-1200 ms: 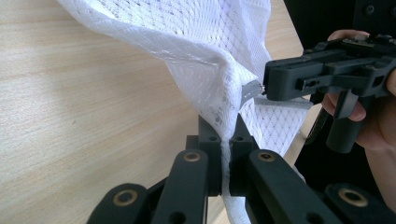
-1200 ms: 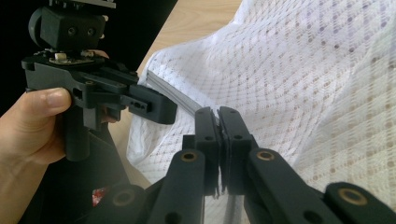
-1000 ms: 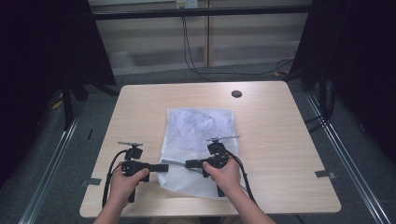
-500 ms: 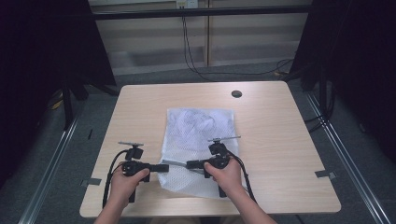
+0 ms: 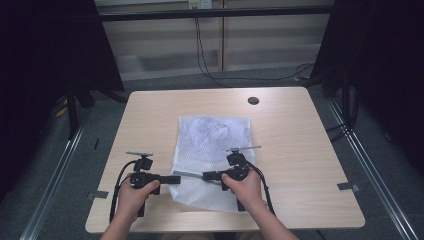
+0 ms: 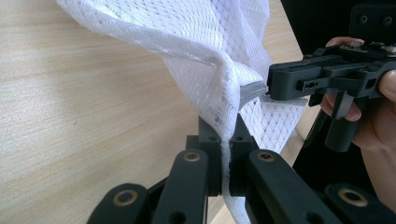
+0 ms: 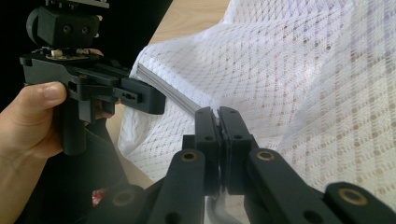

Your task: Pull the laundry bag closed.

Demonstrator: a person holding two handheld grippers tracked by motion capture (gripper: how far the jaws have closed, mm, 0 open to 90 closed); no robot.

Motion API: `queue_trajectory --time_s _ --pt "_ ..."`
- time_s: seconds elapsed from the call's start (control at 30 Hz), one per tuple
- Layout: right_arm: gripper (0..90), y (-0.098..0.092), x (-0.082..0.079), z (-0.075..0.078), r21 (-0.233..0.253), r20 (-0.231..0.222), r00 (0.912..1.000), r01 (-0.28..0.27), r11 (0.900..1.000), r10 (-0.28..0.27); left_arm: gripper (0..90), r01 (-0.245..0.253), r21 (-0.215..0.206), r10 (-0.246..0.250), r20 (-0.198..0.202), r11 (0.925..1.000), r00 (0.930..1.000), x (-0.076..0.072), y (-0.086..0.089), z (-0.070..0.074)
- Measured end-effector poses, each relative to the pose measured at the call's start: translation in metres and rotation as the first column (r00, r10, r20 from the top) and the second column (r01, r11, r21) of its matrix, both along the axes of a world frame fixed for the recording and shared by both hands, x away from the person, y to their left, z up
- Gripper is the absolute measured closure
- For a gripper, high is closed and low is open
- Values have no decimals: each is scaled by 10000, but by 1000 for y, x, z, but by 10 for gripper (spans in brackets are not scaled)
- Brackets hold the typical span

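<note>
At six o'clock on the table (image 5: pixel 150 115), my left gripper (image 5: pixel 175 179) pinches the near edge of a white mesh bag (image 5: pixel 212 145), lifting it; my right gripper (image 5: pixel 207 175), toward three o'clock, clamps the same grey-trimmed edge.

Your forearms come in from the near edge of the table, angled slightly toward each other. Your left hand (image 5: pixel 134 189) wraps the handle of the left gripper (image 5: pixel 175 179), which points right, its jaws pressed together with white mesh pinched between them. Your right hand (image 5: pixel 245 186) grips the right gripper (image 5: pixel 205 175), which points left, jaws likewise clamped tight on the mesh. The two gripper tips face each other, close together but apart.
</note>
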State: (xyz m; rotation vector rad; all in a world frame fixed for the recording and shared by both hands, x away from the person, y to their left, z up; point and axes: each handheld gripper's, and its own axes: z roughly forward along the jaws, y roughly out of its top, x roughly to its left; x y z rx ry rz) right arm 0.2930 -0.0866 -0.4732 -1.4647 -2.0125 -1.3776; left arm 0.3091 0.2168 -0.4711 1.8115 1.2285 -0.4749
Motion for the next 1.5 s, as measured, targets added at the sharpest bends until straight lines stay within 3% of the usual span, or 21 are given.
queue_trajectory --time_s 0.17,0.3,0.77,0.87,1.5 --pt "874 0 -1 0 -26 7 10000 -35 10000 35 883 60 26 -60 -20 10000 10000 0 1 0" --pt "874 -3 -1 0 -74 8 10000 7 10000 -7 884 -208 -119 207 -136 9997 9997 0 2 0" --pt "874 -6 -2 1 -44 21 10000 27 10000 -27 884 -27 29 27 -43 10000 10000 1 2 -1" --pt "874 -7 -2 1 -45 12 10000 35 10000 -35 884 -78 -61 77 -183 10000 9998 1 1 -1" --pt "874 -11 -2 3 -75 2 10000 43 10000 -43 884 -136 -99 135 -162 9999 9998 1 3 0"
